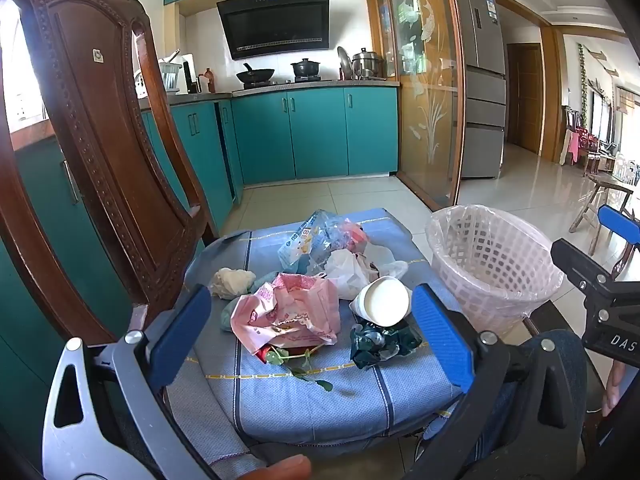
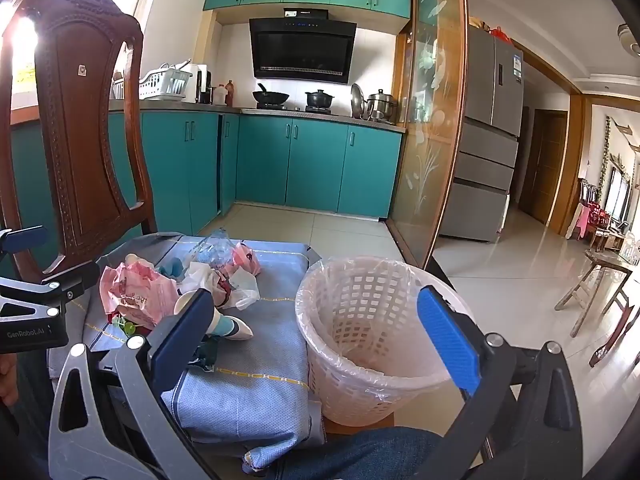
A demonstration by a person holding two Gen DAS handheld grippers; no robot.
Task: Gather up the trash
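Both claws spread wide, nothing gripped; trash piled on a blue cloth beside the basket.

Left wrist view: the left claw (image 1: 312, 332) frames the trash pile; the pink bag (image 1: 286, 312) and white cup (image 1: 382, 300) lie between its fingers, untouched. Right wrist view: the right claw (image 2: 316, 336) is spread over the lined basket (image 2: 360, 320); the pile lies left of it on the blue cloth (image 2: 256, 384).

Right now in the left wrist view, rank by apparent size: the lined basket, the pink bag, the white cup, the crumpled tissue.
1. Lined basket, though unevenly near.
2. Pink bag.
3. White cup.
4. Crumpled tissue; close to the cup, so unsure.
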